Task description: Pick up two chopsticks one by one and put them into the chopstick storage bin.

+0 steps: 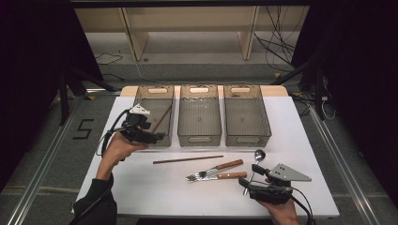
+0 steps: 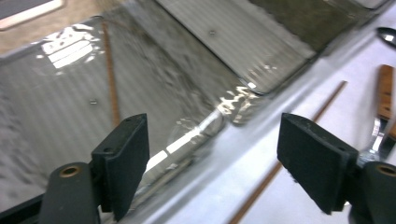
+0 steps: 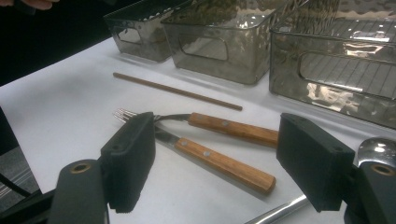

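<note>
- Both grippers are sitting nearest: the right gripper (image 1: 251,174) is hovering with jaws wide and empty over the forks (image 3: 219,144), seemingly lining up a pick, while the left gripper (image 1: 157,137) is hanging at the left bin's near edge, jaws wide, nothing between them.
- Three bins are lining the far side, apparently one per kind of utensil; the left bin (image 1: 141,96) is holding one chopstick (image 1: 162,117), leaning along its right wall.
- Its mate, the other chopstick (image 1: 187,159), is lying on the table (image 1: 141,187) just before the bins, likely the left gripper's next pick.
- Beside the forks, the spoon (image 1: 258,155) is waiting near the right gripper.
</note>
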The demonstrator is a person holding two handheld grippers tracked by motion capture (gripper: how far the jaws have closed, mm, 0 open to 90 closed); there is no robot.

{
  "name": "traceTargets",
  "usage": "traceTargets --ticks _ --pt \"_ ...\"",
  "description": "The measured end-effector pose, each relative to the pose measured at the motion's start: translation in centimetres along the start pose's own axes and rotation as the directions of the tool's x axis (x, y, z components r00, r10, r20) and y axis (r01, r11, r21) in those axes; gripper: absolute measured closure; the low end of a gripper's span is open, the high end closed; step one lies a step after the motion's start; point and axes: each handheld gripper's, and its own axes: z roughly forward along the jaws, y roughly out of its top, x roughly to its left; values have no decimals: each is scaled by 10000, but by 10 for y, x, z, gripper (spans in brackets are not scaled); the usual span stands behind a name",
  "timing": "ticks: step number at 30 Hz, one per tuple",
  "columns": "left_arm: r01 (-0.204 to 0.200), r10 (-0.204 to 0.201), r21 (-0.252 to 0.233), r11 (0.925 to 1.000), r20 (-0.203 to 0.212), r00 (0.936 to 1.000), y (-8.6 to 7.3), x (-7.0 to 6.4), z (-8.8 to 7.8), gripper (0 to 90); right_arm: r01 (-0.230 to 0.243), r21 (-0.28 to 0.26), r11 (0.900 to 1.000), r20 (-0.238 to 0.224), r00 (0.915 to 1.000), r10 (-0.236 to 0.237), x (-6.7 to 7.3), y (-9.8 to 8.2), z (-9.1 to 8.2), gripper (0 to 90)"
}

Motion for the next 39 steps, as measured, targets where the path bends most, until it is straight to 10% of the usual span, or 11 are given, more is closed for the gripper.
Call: traceTargets --ticks 12,20,26,39 --pt "-1577 1548 1465 9766 307 9875 -5 -36 26 226 133 -19 9999 -99 9999 -133 2 0 -1 290" --pt "-2332 2206 2594 9372 773 9723 -10 -48 41 263 146 41 9999 -137 9998 -145 3 0 0 290" --pt "-2562 2334 3397 9050 1072 9665 -17 -48 55 307 178 114 9998 -203 9996 -176 3 0 2 290" --pt "-2189 1853 4384 8717 1187 9755 -26 -34 76 523 167 207 9996 -231 9996 -162 4 -1 4 290"
